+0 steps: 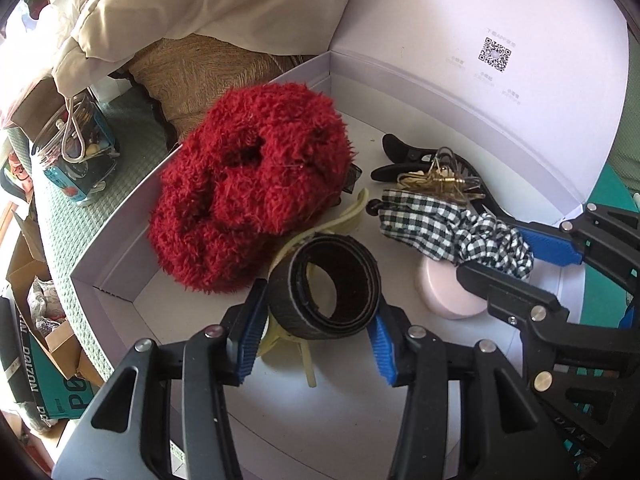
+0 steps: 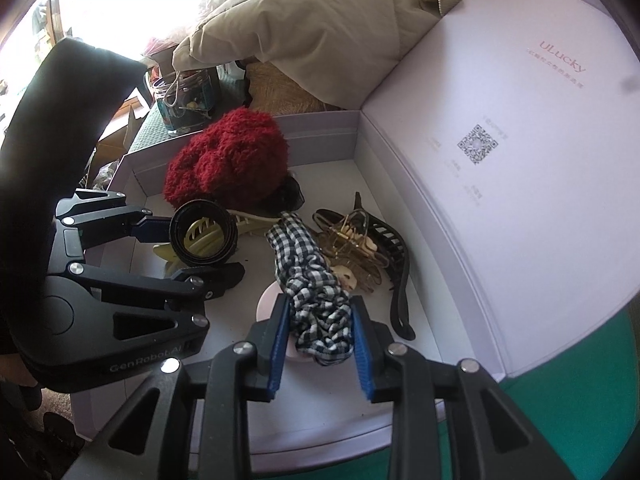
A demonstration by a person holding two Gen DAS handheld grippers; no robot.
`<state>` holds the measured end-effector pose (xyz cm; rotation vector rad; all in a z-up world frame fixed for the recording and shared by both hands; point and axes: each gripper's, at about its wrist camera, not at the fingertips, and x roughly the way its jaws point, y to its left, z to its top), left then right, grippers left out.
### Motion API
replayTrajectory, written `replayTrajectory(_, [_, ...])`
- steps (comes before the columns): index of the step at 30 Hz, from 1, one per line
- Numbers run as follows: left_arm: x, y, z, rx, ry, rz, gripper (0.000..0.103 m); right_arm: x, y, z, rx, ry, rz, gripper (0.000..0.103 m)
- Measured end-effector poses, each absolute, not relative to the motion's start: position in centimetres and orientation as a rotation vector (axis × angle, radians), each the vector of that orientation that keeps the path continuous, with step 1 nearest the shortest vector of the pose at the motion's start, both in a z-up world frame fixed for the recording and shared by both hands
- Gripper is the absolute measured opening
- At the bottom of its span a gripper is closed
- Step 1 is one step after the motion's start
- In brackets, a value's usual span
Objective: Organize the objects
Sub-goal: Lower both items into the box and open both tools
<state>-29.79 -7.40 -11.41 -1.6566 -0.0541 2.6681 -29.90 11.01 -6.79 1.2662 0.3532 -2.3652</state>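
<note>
An open pale box (image 1: 120,248) holds hair things. My left gripper (image 1: 320,300) is shut on a black rolled band (image 1: 288,304), held just above a yellow claw clip (image 1: 352,216); the right wrist view shows that clip through the roll (image 2: 228,236). My right gripper (image 2: 320,300) is shut on one end of a black-and-white checked scrunchie (image 2: 308,276), which drapes over a pink round case (image 1: 448,296). A fuzzy red item (image 1: 248,196) fills the box's far left. A black clip (image 2: 384,236) and gold pins (image 2: 352,240) lie right of the scrunchie.
The box lid (image 2: 520,160) stands open on the right, printed with a QR code. A beige padded coat (image 1: 200,0) and a woven cushion (image 1: 192,76) lie behind the box. A clear jar (image 1: 76,152) sits to the left on a green mat (image 1: 72,220).
</note>
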Motion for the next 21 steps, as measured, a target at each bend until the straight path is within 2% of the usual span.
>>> replayTrajectory(4, [-29.9,-7.4,-11.4,-1.678,-0.057,2.648,0.046,-30.3,11.1,-6.7,1.291,0.355,-2.364,0.037])
replayTrajectory(10, [-29.9,-7.6,-10.8,-1.693,-0.131,2.619,0.051,-30.6,11.2,-6.6,1.344,0.378,-2.375,0.043])
replayTrajectory(17, [-29.4,-7.9,-9.1,-1.662,-0.126,2.670,0.063,-30.3,11.7,-5.6,1.337,0.383,-2.392,0.044])
replayTrajectory(21, [-28.5,-8.6,-8.3,-1.646,-0.137,2.695,0.064,-30.8,11.6,-4.6,1.324,0.384,-2.395,0.047])
